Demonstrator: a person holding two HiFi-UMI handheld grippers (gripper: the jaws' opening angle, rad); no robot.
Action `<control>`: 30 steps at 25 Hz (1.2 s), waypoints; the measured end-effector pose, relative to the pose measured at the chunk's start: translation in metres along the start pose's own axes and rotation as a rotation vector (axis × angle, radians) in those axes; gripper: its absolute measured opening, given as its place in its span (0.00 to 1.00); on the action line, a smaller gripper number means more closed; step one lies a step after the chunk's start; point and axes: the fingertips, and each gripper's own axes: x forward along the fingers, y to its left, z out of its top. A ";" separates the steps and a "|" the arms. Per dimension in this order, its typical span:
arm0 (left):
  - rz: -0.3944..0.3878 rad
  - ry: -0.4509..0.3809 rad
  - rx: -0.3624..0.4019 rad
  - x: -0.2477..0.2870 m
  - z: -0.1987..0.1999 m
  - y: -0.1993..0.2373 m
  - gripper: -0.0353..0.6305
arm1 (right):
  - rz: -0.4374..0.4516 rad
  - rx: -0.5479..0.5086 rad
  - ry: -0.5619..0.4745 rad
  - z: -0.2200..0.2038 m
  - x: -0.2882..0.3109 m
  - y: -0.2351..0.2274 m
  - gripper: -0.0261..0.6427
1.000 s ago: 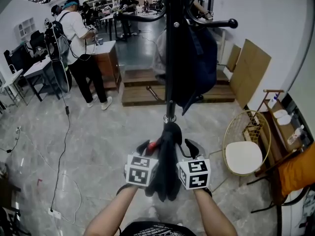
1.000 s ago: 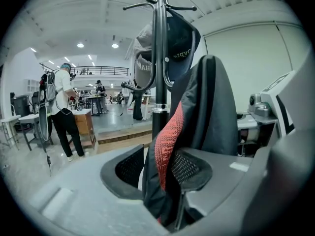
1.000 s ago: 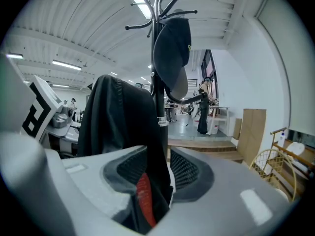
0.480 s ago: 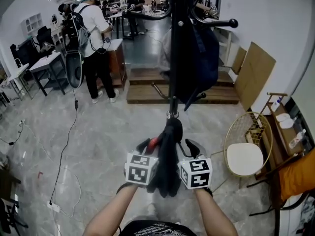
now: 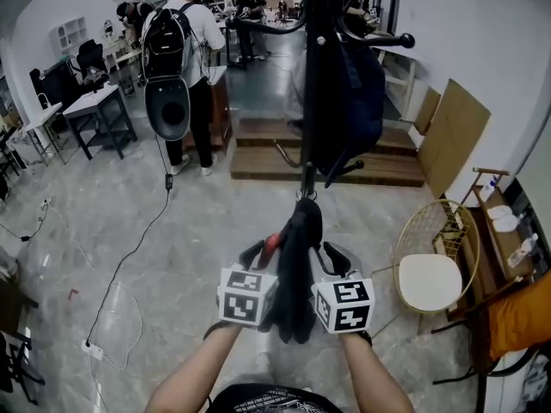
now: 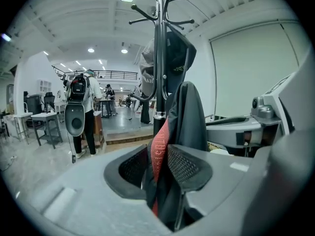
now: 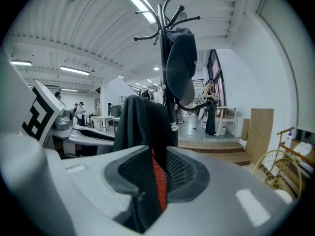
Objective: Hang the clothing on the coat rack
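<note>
A black garment with red trim (image 5: 294, 269) hangs bunched between my two grippers, just in front of the black coat rack pole (image 5: 311, 101). My left gripper (image 5: 261, 250) is shut on its left side, and the red trim (image 6: 158, 149) shows between the mesh pads. My right gripper (image 5: 325, 259) holds the right side. Its jaws have just been closing, and the cloth (image 7: 142, 122) is pinched between the pads (image 7: 184, 168). A dark jacket (image 5: 355, 93) hangs on the rack, and the hooks (image 7: 170, 18) rise above both grippers.
A person with a backpack (image 5: 182, 50) stands at the back left, with a cable (image 5: 129, 269) trailing over the floor. A wire chair with a white seat (image 5: 427, 272) stands at the right, next to a shelf (image 5: 499, 222). A wooden step (image 5: 267, 160) lies behind the rack.
Both grippers have carried the garment a little up and towards the rack. The person with the backpack has walked to the right, closer to the rack.
</note>
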 end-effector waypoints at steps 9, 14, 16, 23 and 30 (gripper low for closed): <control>0.054 -0.058 -0.014 -0.040 0.008 -0.015 0.24 | 0.064 -0.028 -0.036 0.006 -0.030 0.028 0.17; 0.049 -0.069 -0.031 -0.057 0.004 -0.038 0.24 | 0.098 -0.051 -0.046 0.004 -0.049 0.041 0.13; 0.049 -0.071 -0.041 -0.064 0.002 -0.047 0.24 | 0.109 -0.054 -0.044 0.003 -0.057 0.045 0.12; 0.059 -0.080 -0.075 -0.083 0.008 -0.077 0.24 | 0.152 -0.062 -0.039 0.004 -0.087 0.046 0.08; 0.059 -0.108 -0.115 -0.096 0.016 -0.096 0.19 | 0.193 -0.086 -0.043 0.007 -0.109 0.050 0.06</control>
